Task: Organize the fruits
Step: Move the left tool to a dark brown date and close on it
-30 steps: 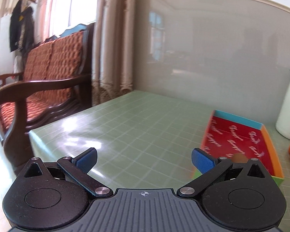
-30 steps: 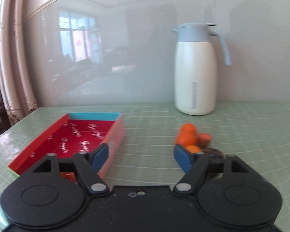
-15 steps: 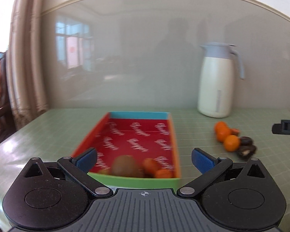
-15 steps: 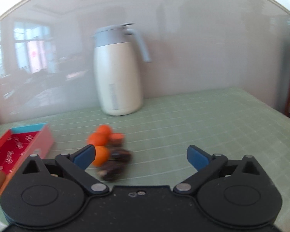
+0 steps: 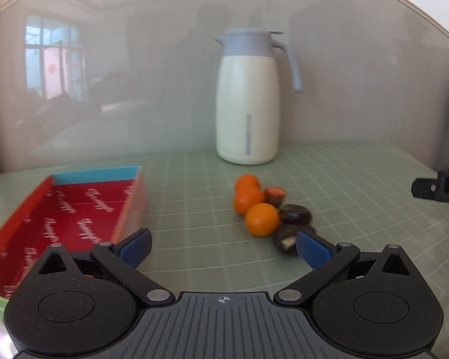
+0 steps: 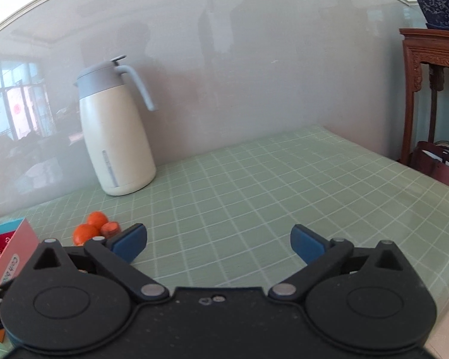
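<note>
Both the left hand-held gripper (image 5: 223, 246) and right hand-held gripper (image 6: 218, 242) gape wide, empty; the fruits (image 5: 262, 206) cluster just right of the box (image 5: 74, 209) on the bench (image 5: 344, 179); nudged, the round ones may roll.

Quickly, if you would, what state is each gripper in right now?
Left gripper: open, holding nothing.
Right gripper: open, holding nothing.

On the table (image 5: 344, 179), the fruits (image 5: 262, 209) are clustered right of the box (image 5: 74, 209); the jug (image 5: 247, 104) is set behind them, against the wall.
</note>
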### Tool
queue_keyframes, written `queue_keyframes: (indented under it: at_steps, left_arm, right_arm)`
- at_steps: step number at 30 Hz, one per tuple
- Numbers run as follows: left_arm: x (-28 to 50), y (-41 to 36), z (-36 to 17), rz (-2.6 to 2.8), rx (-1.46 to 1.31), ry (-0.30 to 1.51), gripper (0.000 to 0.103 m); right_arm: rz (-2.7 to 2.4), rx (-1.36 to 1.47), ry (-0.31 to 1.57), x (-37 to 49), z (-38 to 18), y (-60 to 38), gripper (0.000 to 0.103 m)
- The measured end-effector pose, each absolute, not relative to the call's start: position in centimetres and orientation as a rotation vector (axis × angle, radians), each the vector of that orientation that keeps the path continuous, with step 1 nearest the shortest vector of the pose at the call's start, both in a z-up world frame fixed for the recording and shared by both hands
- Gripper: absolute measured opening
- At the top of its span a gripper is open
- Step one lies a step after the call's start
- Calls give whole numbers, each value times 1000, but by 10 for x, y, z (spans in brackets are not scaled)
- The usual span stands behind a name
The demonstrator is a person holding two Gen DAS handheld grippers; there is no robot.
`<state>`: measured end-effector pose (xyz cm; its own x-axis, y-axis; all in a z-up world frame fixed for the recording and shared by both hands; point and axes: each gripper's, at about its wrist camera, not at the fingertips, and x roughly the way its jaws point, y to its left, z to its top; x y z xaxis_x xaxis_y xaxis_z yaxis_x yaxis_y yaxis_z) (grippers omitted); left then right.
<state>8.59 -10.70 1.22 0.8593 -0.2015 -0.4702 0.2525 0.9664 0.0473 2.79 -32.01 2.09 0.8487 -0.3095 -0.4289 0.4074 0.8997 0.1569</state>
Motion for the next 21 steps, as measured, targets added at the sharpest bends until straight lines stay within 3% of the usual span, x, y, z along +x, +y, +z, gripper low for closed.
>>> queue_keyframes:
  at_steps: [4,6,8,13,17,21]
  left_arm:
    - [90,-140,0,-275,160,503,102]
    - [94,-155,-4,-290,176,512,86]
    - [102,-168,-8,-309,179,545,80]
    - [120,-186,-16,-276,154,582,80]
    - [130,-196,-20,-278,156,612,57]
    - [138,-196,-25,-257,124,644,57]
  right_arm:
    - [-402,261,415,25,19,-329,103]
    - [-404,270,418,22,18,-333,103]
    - [-407,273,416,21,18,-336,103]
    - [-413,296,411,16,18,-345,103]
    - [-415,304,410,18,18,-348,103]
    - [-435,297,407,19,19,-348,103]
